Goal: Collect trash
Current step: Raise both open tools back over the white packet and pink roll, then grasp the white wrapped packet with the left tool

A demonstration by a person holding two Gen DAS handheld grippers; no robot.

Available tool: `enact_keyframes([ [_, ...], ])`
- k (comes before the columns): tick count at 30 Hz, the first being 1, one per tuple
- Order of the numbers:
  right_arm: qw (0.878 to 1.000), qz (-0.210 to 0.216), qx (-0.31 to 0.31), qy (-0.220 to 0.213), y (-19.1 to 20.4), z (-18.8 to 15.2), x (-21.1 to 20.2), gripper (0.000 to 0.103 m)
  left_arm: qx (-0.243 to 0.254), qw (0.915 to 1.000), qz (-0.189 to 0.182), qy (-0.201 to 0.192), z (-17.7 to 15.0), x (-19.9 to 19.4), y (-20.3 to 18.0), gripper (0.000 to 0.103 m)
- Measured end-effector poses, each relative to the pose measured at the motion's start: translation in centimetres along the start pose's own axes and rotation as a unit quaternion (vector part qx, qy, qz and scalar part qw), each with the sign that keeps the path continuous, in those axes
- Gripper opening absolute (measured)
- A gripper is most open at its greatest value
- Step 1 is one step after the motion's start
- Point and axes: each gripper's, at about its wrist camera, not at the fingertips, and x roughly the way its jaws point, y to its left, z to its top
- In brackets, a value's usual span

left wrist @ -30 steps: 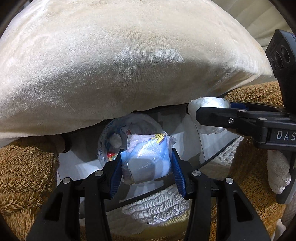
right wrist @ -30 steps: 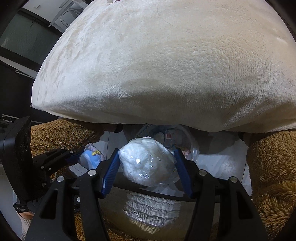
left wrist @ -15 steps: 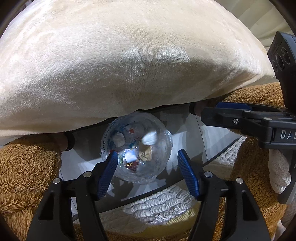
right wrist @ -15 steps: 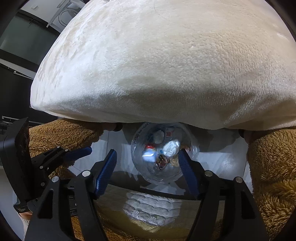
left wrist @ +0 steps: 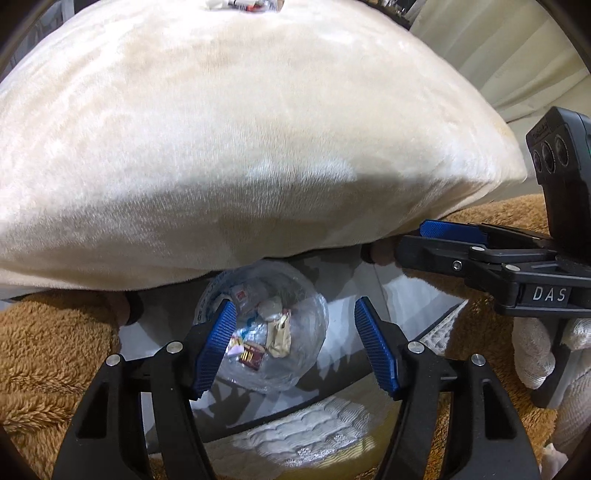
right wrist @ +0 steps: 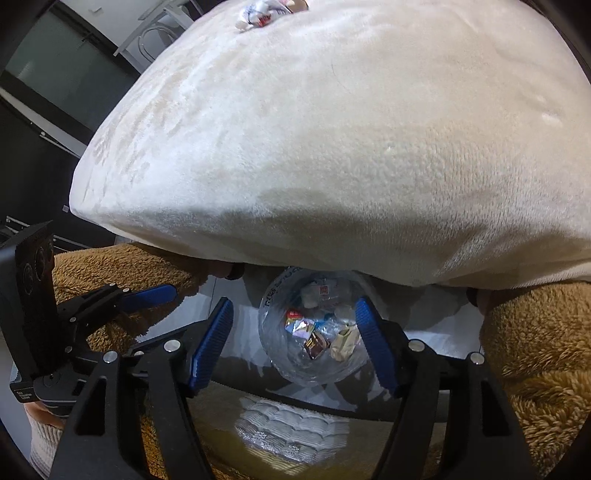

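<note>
A clear plastic trash bag (left wrist: 317, 332) (right wrist: 273, 299) stands open below the edge of a big cream plush cushion (left wrist: 240, 147) (right wrist: 351, 147). Several wrappers and crumpled papers (left wrist: 277, 336) (right wrist: 314, 336) lie inside it. My left gripper (left wrist: 293, 306) hangs open above the bag with nothing between its blue pads. My right gripper (right wrist: 293, 302) is open and bare too, right over the bag's mouth. Each gripper shows in the other's view from the side, the right one's blue pad (left wrist: 447, 228) at the right, the left one's pad (right wrist: 155, 295) at the left. A few more wrappers (left wrist: 243, 4) (right wrist: 262, 13) lie on top of the cushion.
Brown fluffy fabric (left wrist: 44, 350) (right wrist: 535, 332) flanks the bag on both sides. A white lace-patterned cloth (left wrist: 295, 432) (right wrist: 291, 428) lies below it. A white-gloved hand (left wrist: 535, 350) holds the right gripper. Dark window frames (right wrist: 55, 92) show at the far left.
A second ago the left gripper held a blue-white wrapper and the right a white crumpled ball. Both opened, the pieces fell into the bag, and both grippers rose slightly.
</note>
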Motion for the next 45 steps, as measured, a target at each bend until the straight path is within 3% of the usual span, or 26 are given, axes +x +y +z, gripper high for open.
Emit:
enact_keyframes([
  [7,0.997,0.022,-0.018,-0.067,0.1,0.5,-3.0,0.069,-0.007,0.9979,-0.023,-0.06,0.8,-2.6,0.5,0.066],
  [14,0.988,0.017,-0.047,-0.144,0.3,1.8,-6.3,0.069,0.005,0.9912,-0.03,-0.128,2.1,-5.4,0.7,0.066],
  [16,0.986,0.017,-0.05,-0.161,0.2,2.7,-6.9,0.068,0.009,0.9887,-0.028,-0.147,2.7,-6.1,0.8,0.074],
  [22,0.98,0.011,-0.064,-0.19,0.0,5.4,-8.1,0.069,0.024,0.9822,-0.033,-0.183,5.6,-8.1,1.1,0.076],
  [25,0.977,0.007,-0.075,-0.2,-0.1,6.9,-8.2,0.069,0.036,0.9793,-0.028,-0.197,7.0,-8.8,1.3,0.086],
  [29,0.973,0.002,-0.09,-0.213,-0.3,9.0,-8.3,0.069,0.05,0.977,-0.02,-0.206,9.3,-8.9,1.5,0.088],
  [31,0.971,0.001,-0.096,-0.219,-0.5,9.9,-8.3,0.077,0.054,0.9749,-0.014,-0.215,10.3,-9.1,1.6,0.097],
  [35,0.968,-0.006,-0.1,-0.228,-0.9,11.7,-8.2,0.088,0.08,0.9726,-0.011,-0.218,12.6,-8.9,1.8,0.097],
  [45,0.967,-0.008,-0.104,-0.232,-1.9,16.2,-6.9,0.09,0.138,0.9661,0.02,-0.217,19.0,-6.1,3.4,0.097],
])
